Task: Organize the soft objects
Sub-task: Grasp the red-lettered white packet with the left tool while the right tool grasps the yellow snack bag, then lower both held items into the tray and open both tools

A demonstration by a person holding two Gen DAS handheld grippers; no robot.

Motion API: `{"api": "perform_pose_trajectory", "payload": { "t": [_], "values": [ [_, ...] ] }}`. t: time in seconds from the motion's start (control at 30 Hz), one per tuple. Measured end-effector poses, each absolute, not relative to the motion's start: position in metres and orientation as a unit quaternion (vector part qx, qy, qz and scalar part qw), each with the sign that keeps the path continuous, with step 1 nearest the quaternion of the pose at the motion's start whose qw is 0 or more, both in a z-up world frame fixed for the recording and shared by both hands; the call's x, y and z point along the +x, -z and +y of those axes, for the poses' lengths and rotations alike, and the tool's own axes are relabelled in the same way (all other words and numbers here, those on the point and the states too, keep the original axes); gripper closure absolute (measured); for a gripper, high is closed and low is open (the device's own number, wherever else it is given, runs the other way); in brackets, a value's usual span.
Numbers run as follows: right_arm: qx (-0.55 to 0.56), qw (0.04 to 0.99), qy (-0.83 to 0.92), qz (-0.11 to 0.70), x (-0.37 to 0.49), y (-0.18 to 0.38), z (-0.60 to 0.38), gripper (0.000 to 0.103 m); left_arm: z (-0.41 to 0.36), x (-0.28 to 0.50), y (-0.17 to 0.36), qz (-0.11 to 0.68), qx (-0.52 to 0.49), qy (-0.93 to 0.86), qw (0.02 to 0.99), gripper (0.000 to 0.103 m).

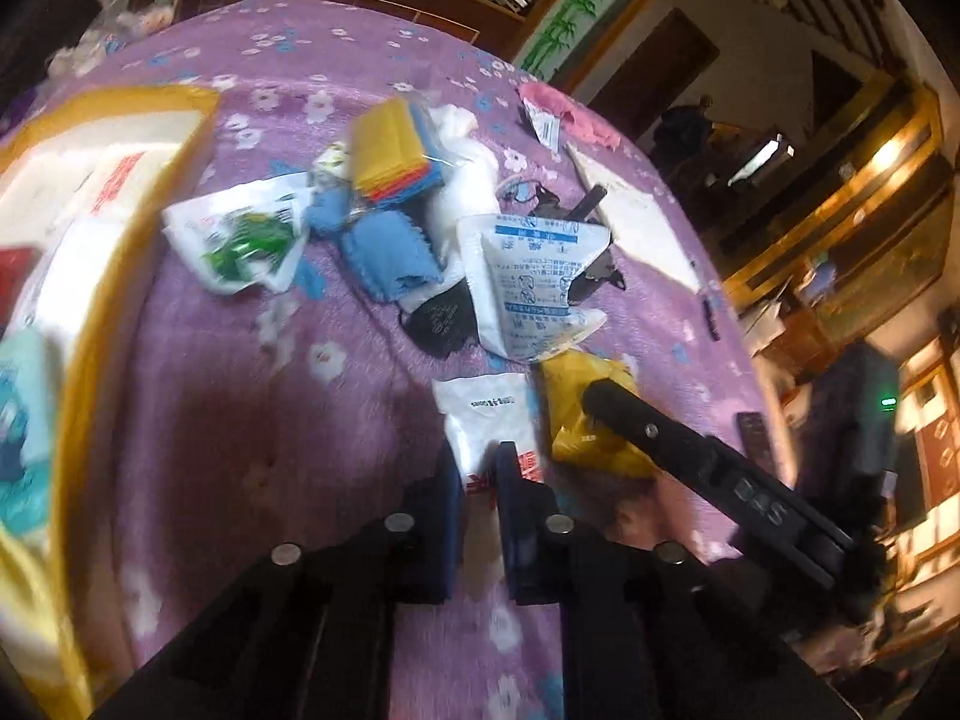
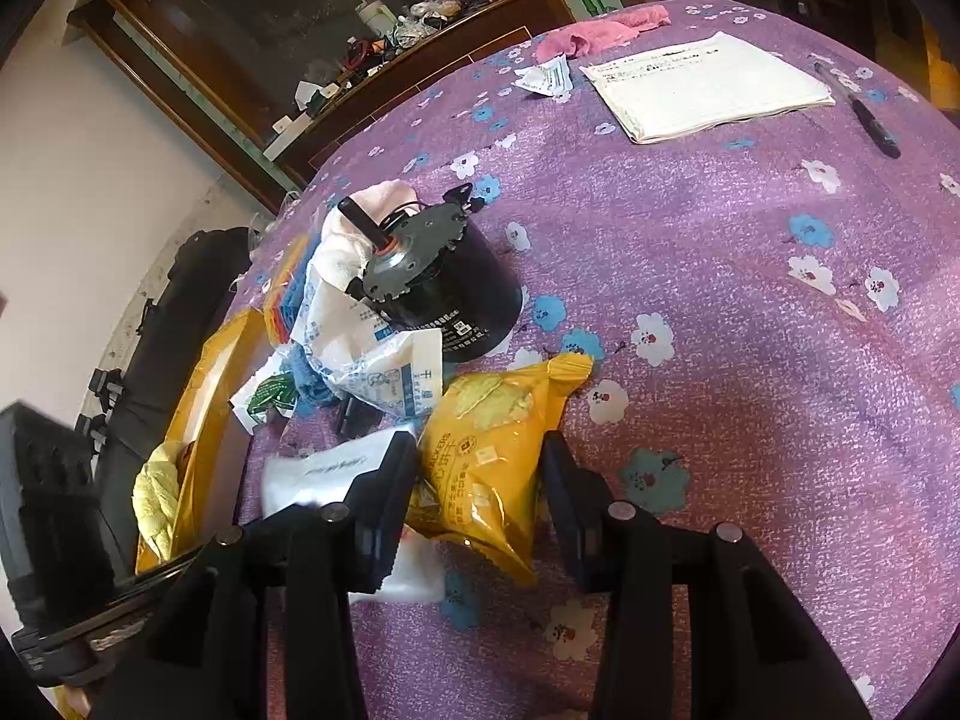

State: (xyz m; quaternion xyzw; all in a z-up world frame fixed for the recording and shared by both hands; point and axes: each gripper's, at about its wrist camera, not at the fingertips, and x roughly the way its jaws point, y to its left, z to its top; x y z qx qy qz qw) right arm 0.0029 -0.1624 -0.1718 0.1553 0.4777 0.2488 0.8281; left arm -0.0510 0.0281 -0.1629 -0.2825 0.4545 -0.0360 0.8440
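Left wrist view, your left gripper (image 1: 480, 468): narrow, the jaws pinched on the near edge of a white packet (image 1: 489, 420) that lies flat on the purple flowered counter (image 1: 270, 396).
Left wrist view, your right gripper (image 1: 606, 396): it reaches in from the right, one black finger lying over the yellow snack bag (image 1: 576, 414) just right of the white packet.
Left wrist view, the pile: beyond the packet sit a black face mask (image 1: 435, 318), a white pouch with blue print (image 1: 528, 282), a blue cloth (image 1: 390, 252), a stack of coloured cloths (image 1: 396, 150) and a white bag with green print (image 1: 240, 240), crowded and touching.
Left wrist view only: the yellow box (image 1: 150, 210) at the left shows its inside, with white and teal packs in it, blurred.
Right wrist view, your right gripper (image 2: 480, 480): wide apart, one finger on each side of the yellow snack bag (image 2: 486, 456); you cannot tell whether the pads touch it.
Right wrist view, the white packet (image 2: 324, 474): just left of the snack bag, partly behind the left finger.
Right wrist view only: a black motor (image 2: 444, 282) with its shaft tilted stands behind the pouch (image 2: 384, 366); a yellow cloth (image 2: 159, 498) hangs at the box (image 2: 204, 396) edge.
Right wrist view, far side: a paper pad (image 2: 708, 84), a pen (image 2: 873, 126) and a pink cloth (image 2: 600, 30), well apart from the pile.
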Motion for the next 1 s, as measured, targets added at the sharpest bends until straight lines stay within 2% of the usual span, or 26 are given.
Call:
{"api": "perform_pose_trajectory", "payload": {
  "t": [0.1, 0.17, 0.4, 0.67, 0.8, 1.0],
  "values": [
    [0.166, 0.832, -0.251, 0.466, 0.0, 0.169, -0.167, 0.063, 0.041, -0.072, 0.157, 0.44, -0.312, 0.04, 0.841, 0.097],
    [0.168, 0.837, -0.251, 0.457, -0.002, 0.166, -0.169, 0.072, 0.047, -0.083, 0.156, 0.436, -0.323, 0.039, 0.839, 0.097],
    [0.148, 0.857, -0.242, 0.429, -0.017, 0.154, -0.17, 0.072, 0.057, -0.104, 0.149, 0.415, -0.34, 0.045, 0.843, 0.099],
    [0.189, 0.874, -0.263, 0.364, -0.053, 0.128, -0.181, 0.072, 0.082, -0.147, 0.114, 0.362, -0.347, 0.049, 0.864, 0.099],
    [0.176, 0.866, -0.32, 0.341, -0.067, 0.103, -0.15, 0.072, 0.109, -0.171, 0.096, 0.326, -0.355, 0.029, 0.876, 0.099],
    [0.134, 0.83, -0.403, 0.362, -0.077, 0.096, -0.073, 0.072, 0.166, -0.204, 0.086, 0.285, -0.378, -0.027, 0.88, 0.099]
  ]
}}
